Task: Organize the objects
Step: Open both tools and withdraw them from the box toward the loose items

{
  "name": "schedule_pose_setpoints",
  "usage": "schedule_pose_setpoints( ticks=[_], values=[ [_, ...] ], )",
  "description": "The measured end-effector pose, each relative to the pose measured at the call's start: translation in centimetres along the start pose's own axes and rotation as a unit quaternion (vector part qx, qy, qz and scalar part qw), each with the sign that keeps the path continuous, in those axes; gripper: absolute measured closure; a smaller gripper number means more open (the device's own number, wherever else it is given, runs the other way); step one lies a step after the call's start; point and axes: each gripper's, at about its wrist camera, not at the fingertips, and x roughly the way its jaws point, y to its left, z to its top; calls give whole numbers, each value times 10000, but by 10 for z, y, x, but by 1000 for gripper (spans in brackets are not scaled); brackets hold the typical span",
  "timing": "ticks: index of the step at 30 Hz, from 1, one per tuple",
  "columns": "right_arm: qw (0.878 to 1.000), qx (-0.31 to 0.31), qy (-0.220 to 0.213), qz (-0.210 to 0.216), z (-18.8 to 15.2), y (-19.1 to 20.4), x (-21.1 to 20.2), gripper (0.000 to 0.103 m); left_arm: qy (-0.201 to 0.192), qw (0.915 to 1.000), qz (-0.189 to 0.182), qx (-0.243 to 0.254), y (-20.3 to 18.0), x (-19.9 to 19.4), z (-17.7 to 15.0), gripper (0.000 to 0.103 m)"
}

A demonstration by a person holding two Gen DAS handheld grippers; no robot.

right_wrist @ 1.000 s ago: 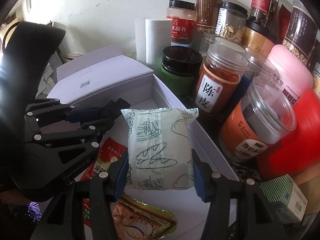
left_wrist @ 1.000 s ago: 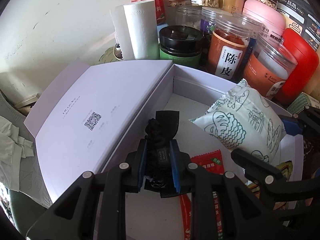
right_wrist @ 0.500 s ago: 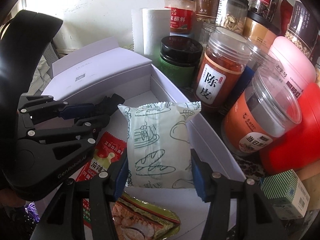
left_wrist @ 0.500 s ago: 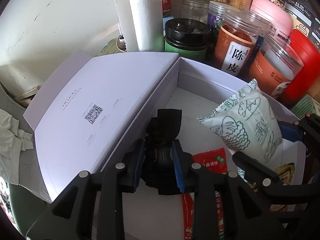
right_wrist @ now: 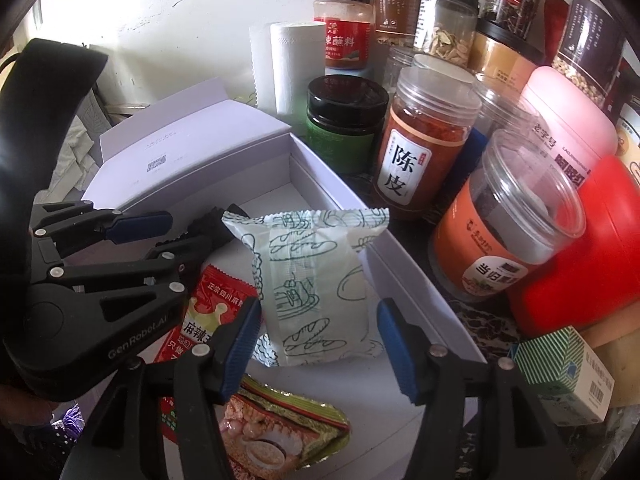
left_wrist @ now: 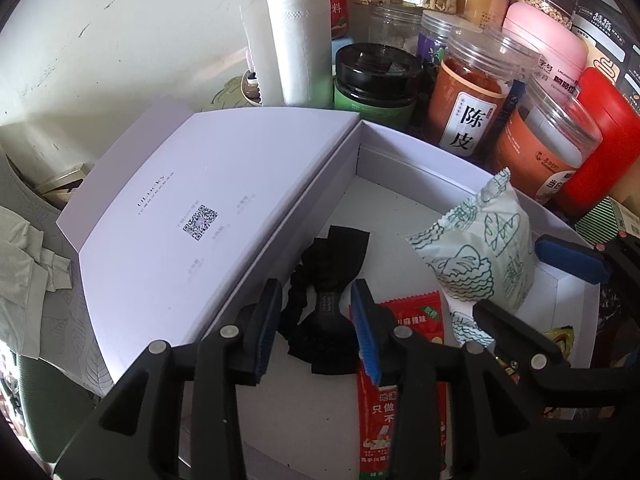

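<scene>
A white open box (left_wrist: pixel 400 148) (right_wrist: pixel 320 184) holds a black hair bow (left_wrist: pixel 326 288), a red snack packet (left_wrist: pixel 400 360) (right_wrist: pixel 216 304) and a gold snack packet (right_wrist: pixel 276 432). My left gripper (left_wrist: pixel 316 320) is open, its jaws on either side of the bow, which lies on the box floor. My right gripper (right_wrist: pixel 316 344) is open around a white-green bread packet (right_wrist: pixel 316 280) (left_wrist: pixel 484 256) that stands against the box's right wall; the jaws stand slightly apart from its sides.
The box lid (left_wrist: pixel 200 208) stands open to the left. Behind and right of the box are a paper roll (left_wrist: pixel 296 44), a green jar (right_wrist: pixel 344 120), several spice jars (right_wrist: pixel 424 136), a red container (right_wrist: pixel 592 248) and a striped carton (right_wrist: pixel 560 376).
My left gripper has opened and let go of the black bow, which now lies in the box. My right gripper has opened off the bread packet.
</scene>
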Motion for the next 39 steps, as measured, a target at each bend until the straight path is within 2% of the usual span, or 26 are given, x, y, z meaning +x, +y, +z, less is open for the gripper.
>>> schedule_pose_setpoints(
  ticks=[3,5,13,23,28,34,39],
  values=[
    [10000,2,-45,-79,0,-1,-7,41,-127,9998,116,108,-6,-13,-1,66],
    [9998,12,-67,-173,-2,-2,-13,41,-169,9996,196,137,-7,-18,0,60],
    [9995,73,-224,-208,-5,-5,-39,41,-441,9987,240,37,-7,-57,-4,54],
    [9980,25,-587,-237,-13,-2,-92,40,-655,9977,194,5,-13,-109,-17,52],
    [9967,18,-777,-241,-18,0,-121,35,-797,9966,194,-34,-17,-140,-26,52],
    [9946,-109,-1000,-255,-30,4,-157,34,-1017,9943,304,-51,-21,-182,-39,38],
    [9920,-175,-1221,-279,-42,6,-187,32,-1138,9927,368,-129,-22,-211,-52,36]
  ],
)
